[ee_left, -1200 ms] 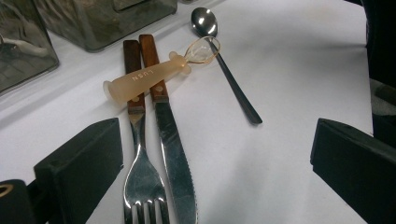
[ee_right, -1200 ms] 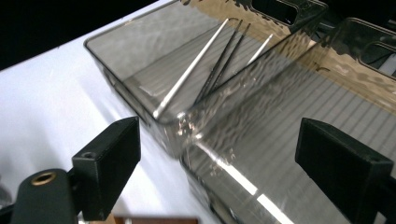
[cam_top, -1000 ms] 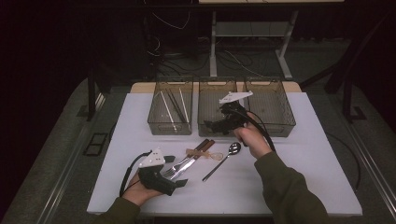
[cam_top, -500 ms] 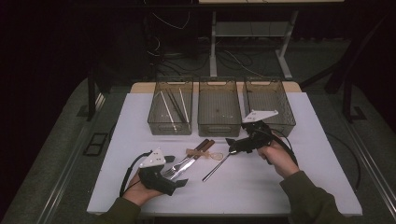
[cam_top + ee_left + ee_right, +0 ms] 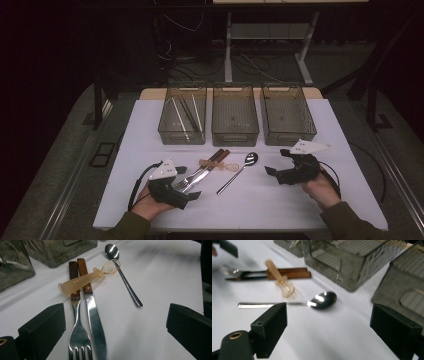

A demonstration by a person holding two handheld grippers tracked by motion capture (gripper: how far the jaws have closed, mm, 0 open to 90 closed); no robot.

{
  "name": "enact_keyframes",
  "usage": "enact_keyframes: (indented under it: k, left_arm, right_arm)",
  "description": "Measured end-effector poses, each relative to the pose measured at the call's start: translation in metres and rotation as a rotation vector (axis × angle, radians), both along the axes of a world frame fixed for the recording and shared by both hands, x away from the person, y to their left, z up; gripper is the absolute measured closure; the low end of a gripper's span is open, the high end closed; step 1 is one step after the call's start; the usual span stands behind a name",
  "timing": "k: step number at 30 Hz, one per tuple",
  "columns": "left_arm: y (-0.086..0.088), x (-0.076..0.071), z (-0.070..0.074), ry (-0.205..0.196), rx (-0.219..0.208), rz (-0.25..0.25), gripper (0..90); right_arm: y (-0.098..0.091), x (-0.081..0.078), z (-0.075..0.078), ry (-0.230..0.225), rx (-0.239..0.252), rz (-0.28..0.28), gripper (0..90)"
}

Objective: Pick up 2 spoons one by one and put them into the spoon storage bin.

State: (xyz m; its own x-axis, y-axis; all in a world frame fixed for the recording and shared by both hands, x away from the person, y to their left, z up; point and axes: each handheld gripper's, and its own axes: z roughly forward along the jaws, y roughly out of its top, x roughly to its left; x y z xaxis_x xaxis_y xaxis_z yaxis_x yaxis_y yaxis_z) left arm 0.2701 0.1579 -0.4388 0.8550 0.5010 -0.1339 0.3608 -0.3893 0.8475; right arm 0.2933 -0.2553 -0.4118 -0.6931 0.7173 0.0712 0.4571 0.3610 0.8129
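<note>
Open white surface on my right, cutlery cluster in the middle

I see bare white surface [image 5: 310,200] around my right hand-held gripper [image 5: 275,164], with the steel spoon [image 5: 239,171] near its open jaws. Between both hand-held grippers lie the wooden-handled fork [image 5: 76,322] and knife [image 5: 93,315], crossed by a translucent amber plastic piece [image 5: 81,282]. Three clear plastic bins [image 5: 235,116] wall off the far edge.

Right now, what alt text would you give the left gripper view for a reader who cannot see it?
A wooden-handled steel fork and wooden-handled serrated steel knife lie side by side on a white table, between the open black jaws of the left tool. A translucent amber plastic scoop lies across both handles, with a steel spoon beside them.
</note>
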Motion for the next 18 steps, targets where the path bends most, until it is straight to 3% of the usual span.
enact_keyframes:
  k: [5, 8, 13, 18]
  left_arm:
    - [0.000, 0.001, 0.000, -0.003, 0.000, 0.006, 1.0]
    - [0.000, 0.001, 0.000, -0.006, 0.002, 0.008, 1.0]
    - [0.002, 0.002, 0.002, -0.006, -0.005, 0.017, 0.9]
    - [0.003, 0.005, 0.006, -0.006, -0.005, 0.016, 0.0]
  right_arm:
    - [-0.017, -0.015, -0.012, 0.038, 0.019, -0.009, 14.3]
    - [-0.024, -0.022, -0.019, 0.031, 0.011, -0.010, 14.3]
    - [-0.037, -0.025, -0.026, 0.044, 0.050, -0.018, 14.3]
    - [-0.039, -0.022, -0.030, 0.063, 0.027, -0.030, 14.4]
